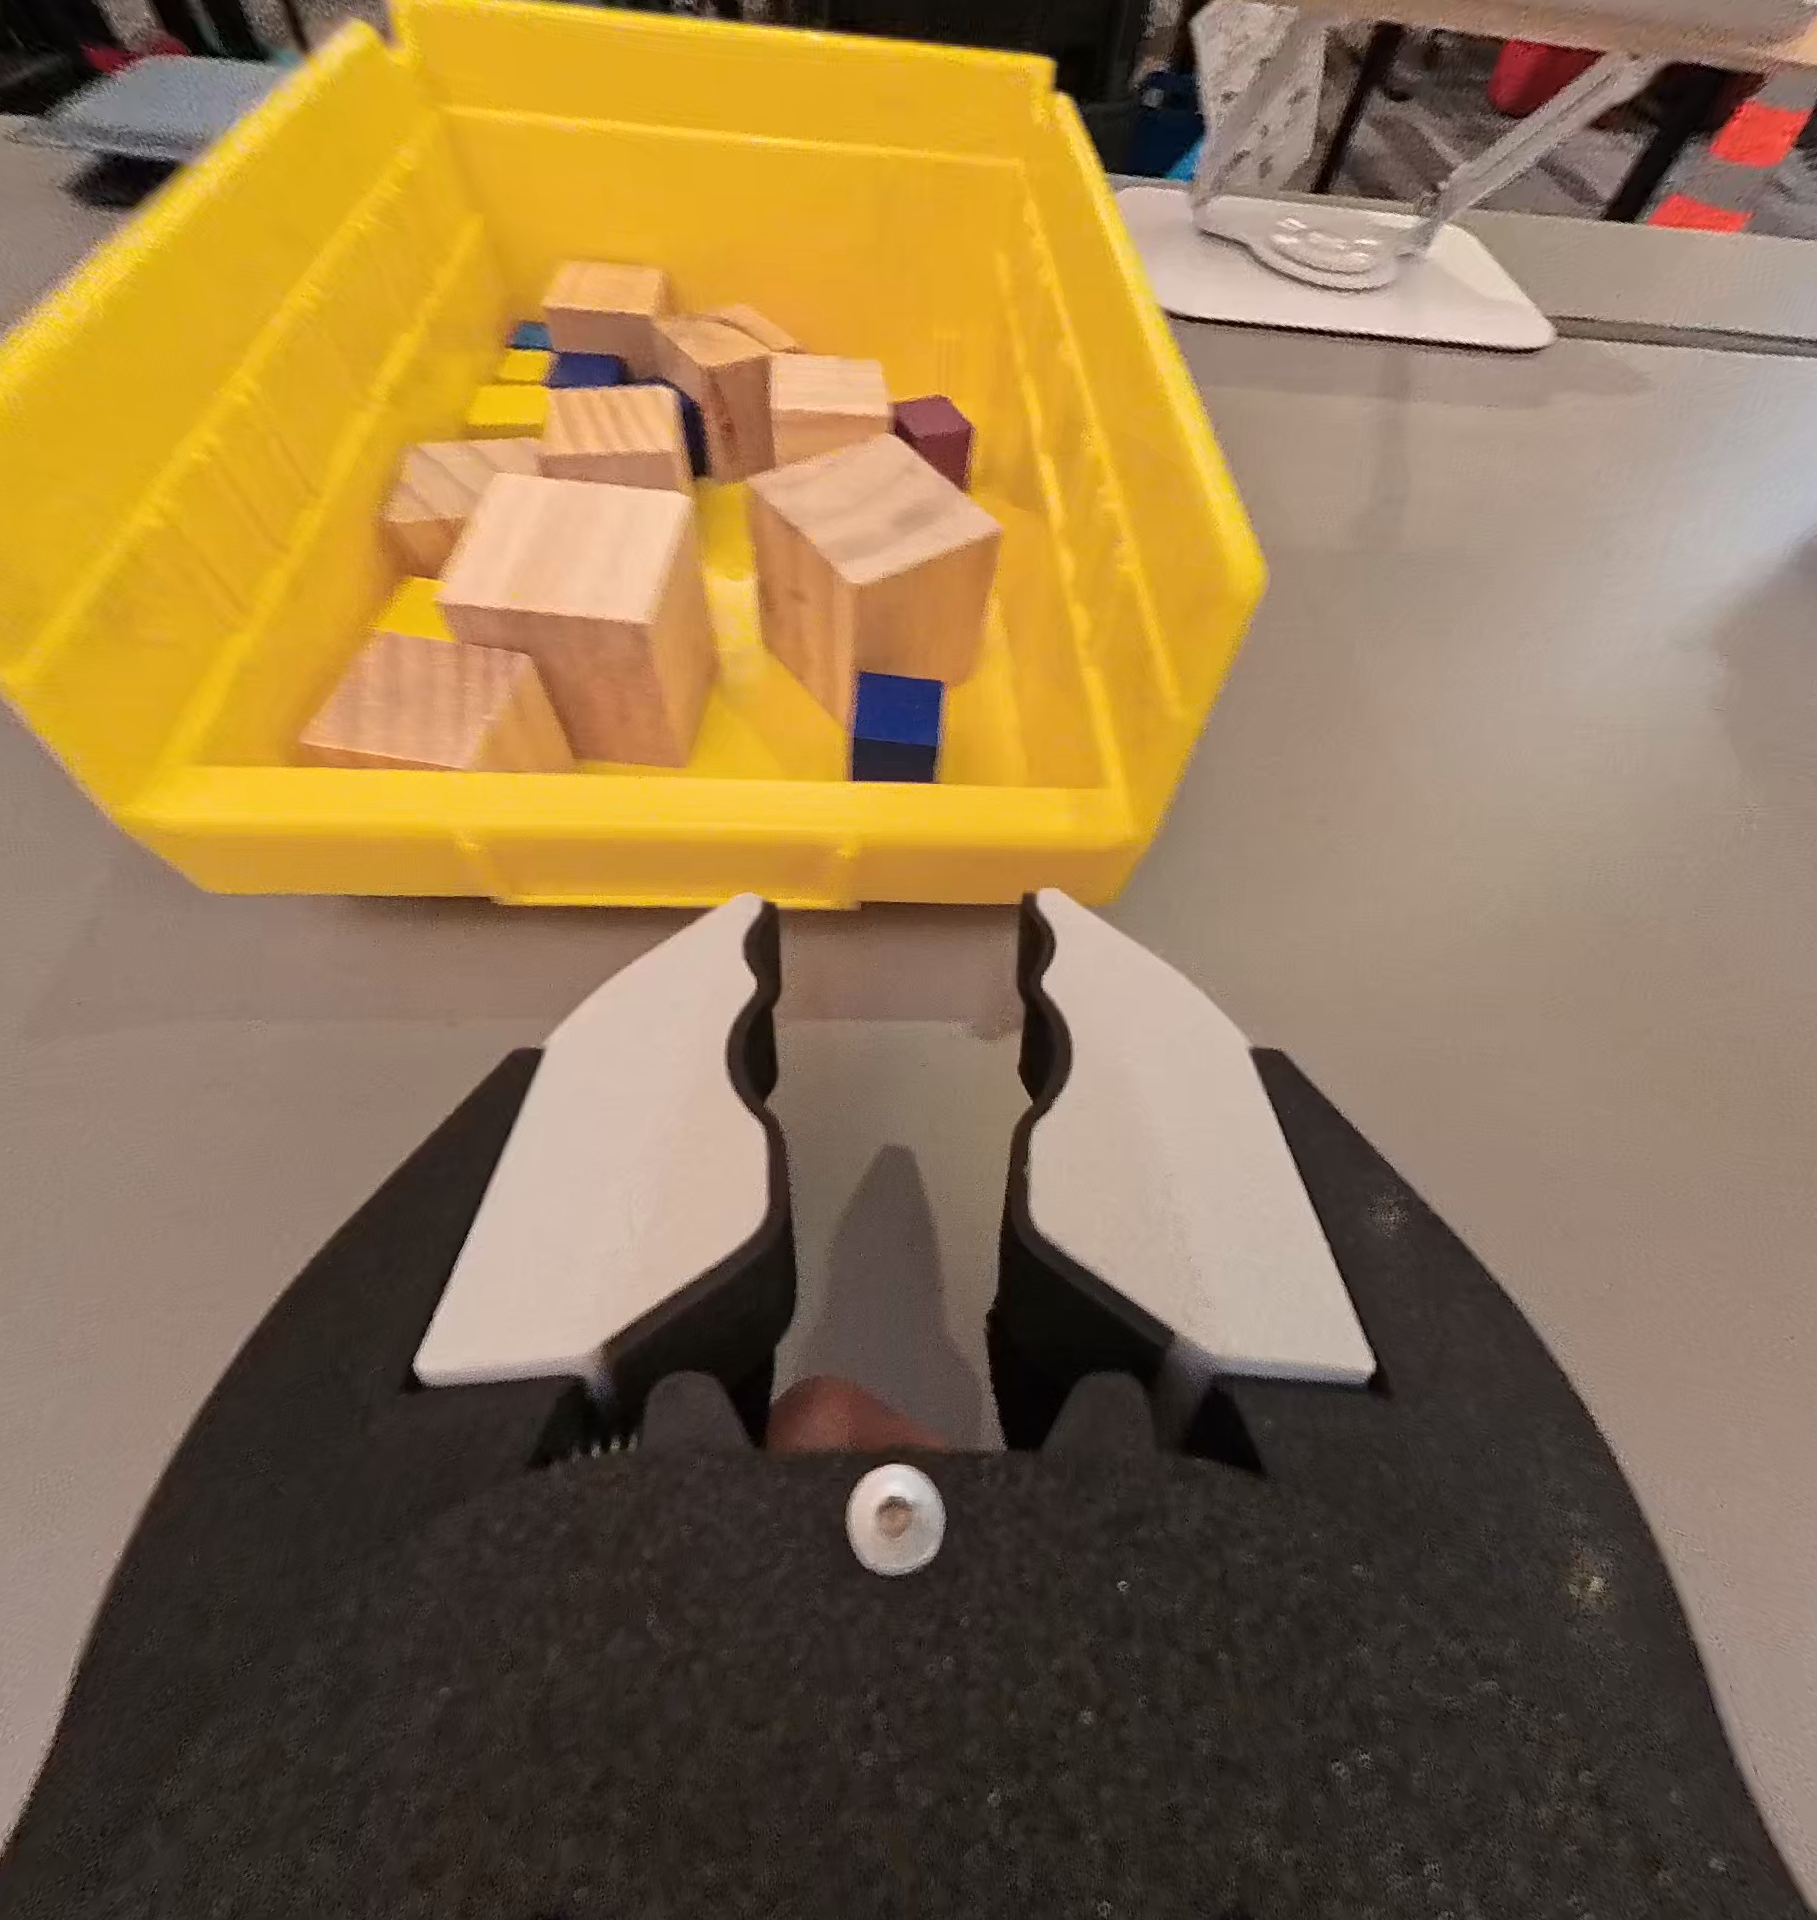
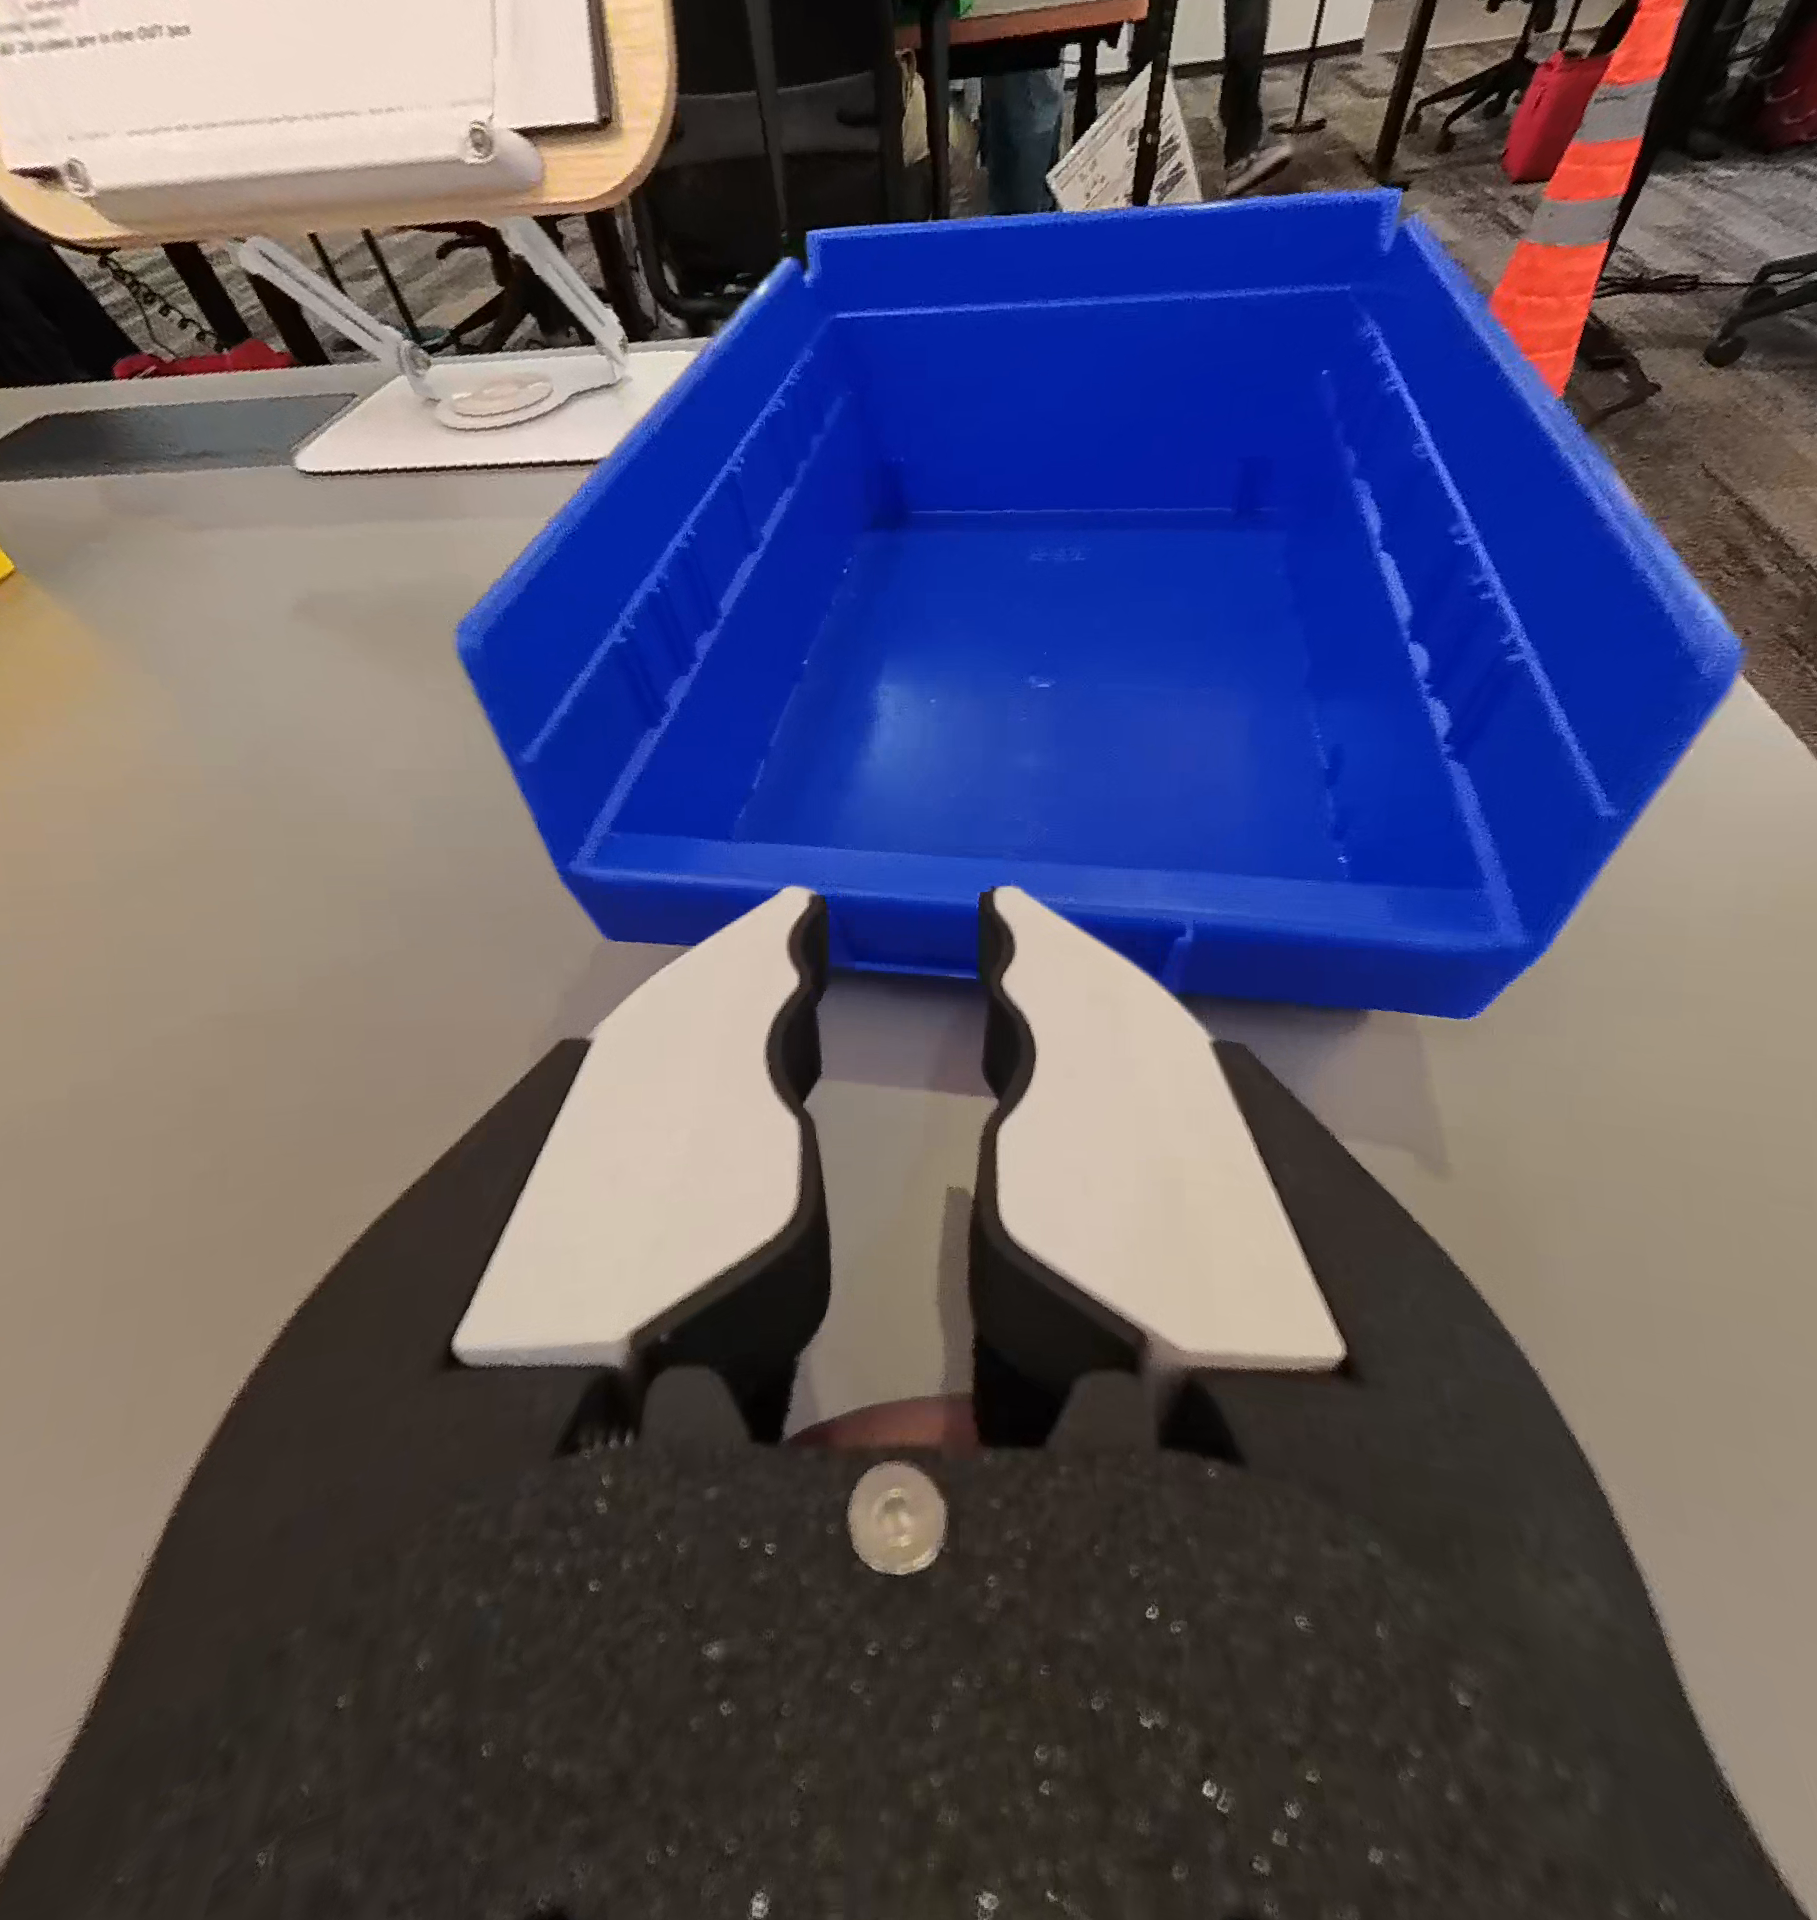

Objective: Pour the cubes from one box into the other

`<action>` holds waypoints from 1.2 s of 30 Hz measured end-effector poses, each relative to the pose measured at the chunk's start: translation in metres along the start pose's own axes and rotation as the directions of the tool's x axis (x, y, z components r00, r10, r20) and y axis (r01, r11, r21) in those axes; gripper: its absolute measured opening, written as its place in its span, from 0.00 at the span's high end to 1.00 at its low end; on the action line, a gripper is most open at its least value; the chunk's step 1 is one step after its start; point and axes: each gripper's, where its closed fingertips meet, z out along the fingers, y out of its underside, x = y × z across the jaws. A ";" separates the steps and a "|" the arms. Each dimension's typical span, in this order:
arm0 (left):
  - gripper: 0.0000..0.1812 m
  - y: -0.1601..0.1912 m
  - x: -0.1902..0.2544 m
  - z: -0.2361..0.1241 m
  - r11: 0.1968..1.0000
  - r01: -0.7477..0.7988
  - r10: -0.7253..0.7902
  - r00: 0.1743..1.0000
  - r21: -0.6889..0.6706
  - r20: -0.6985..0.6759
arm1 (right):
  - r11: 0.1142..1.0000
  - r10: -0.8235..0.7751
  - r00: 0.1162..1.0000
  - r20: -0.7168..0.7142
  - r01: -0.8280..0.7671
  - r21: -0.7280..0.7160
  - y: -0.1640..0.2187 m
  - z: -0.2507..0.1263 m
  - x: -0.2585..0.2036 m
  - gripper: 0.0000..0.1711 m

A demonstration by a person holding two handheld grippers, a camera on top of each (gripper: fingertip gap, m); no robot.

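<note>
Yellow box (image 1: 1143,499) w/ wooden cubes (image 1: 582,592) (some coloured), blue box (image 2: 675,644) bare, both grippers spread.

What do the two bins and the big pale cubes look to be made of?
Yellow bin and blue bin: apparently moulded plastic, with ribbed walls, uniform colour and a glossy sheen on the blue floor. Large pale cubes: look like unfinished wood, with visible grain lines and a matte surface. Smaller coloured cubes are probably painted; their material is unclear.
</note>
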 end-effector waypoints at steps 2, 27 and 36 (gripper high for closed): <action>0.76 -0.007 -0.022 -0.004 1.000 0.017 -0.017 0.999 0.011 0.029 | 1.000 -0.002 1.000 0.016 0.002 0.000 -0.001 0.000 -0.007 0.84; 0.98 -0.045 -0.117 0.059 0.999 0.040 -0.040 0.999 0.001 0.009 | 0.989 -0.121 0.945 0.304 0.140 -0.044 0.011 0.025 -0.180 0.82; 0.97 -0.034 -0.049 0.051 0.999 -0.037 0.039 0.997 -0.036 0.060 | 0.960 -0.210 0.857 0.470 0.272 -0.067 0.021 0.074 -0.366 0.74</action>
